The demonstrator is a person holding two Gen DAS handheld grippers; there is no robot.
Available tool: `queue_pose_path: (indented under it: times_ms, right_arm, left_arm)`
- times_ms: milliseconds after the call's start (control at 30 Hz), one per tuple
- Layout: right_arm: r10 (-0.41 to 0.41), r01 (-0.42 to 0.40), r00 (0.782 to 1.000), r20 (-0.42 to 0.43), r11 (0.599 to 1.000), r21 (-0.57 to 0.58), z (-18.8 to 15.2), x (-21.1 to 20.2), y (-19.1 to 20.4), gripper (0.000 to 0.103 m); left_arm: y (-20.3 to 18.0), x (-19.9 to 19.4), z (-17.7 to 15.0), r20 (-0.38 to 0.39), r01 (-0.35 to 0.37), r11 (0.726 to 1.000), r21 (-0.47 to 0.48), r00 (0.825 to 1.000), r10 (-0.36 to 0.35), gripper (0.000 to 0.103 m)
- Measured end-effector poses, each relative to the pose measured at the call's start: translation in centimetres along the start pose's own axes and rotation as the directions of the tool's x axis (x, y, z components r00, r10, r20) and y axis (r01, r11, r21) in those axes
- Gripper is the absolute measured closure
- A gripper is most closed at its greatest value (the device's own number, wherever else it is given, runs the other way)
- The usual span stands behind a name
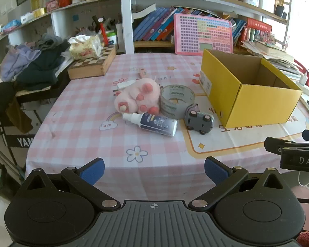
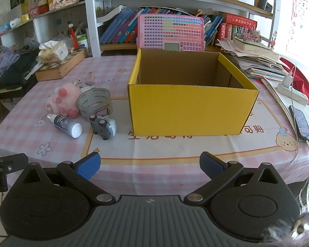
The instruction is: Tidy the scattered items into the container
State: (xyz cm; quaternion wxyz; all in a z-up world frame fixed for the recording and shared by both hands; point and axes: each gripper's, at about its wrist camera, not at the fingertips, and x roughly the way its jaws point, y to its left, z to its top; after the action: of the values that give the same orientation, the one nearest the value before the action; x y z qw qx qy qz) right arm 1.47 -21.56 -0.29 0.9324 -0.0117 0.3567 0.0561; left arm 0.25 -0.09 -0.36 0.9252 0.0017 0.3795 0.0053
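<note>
An open yellow cardboard box (image 1: 263, 105) (image 2: 191, 111) stands on the pink checked tablecloth; its inside looks empty. Left of it lie a pink plush toy (image 1: 138, 97) (image 2: 63, 99), a roll of clear tape (image 1: 177, 100) (image 2: 94, 103), a grey toy car (image 1: 199, 122) (image 2: 104, 126) on its side, and a small spray bottle (image 1: 152, 123) (image 2: 64, 124) lying flat. My left gripper (image 1: 154, 169) is open and empty at the table's near edge, facing these items. My right gripper (image 2: 150, 165) is open and empty, facing the box. Its side also shows in the left wrist view (image 1: 294, 150).
A wooden chess box (image 1: 92, 63) with a tissue pack sits at the back left beside a clothes pile (image 1: 33, 65). A pink keyboard toy (image 1: 204, 34) leans behind the box. A phone (image 2: 301, 123), cables, a power strip and paper stacks are on the right. A small pink item (image 1: 142, 73) lies behind the plush.
</note>
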Motion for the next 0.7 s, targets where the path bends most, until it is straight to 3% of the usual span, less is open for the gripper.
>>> queue_pose_path:
  times_ms: [700]
  right_arm:
    - [0.0,0.0,1.0,-0.001,1.0,0.001,-0.16,-0.27,0.07,0.0]
  left_arm:
    - [-0.04,-0.16,-0.26,-0.005,-0.002,1.0,0.003,1.0,0.002,0.0]
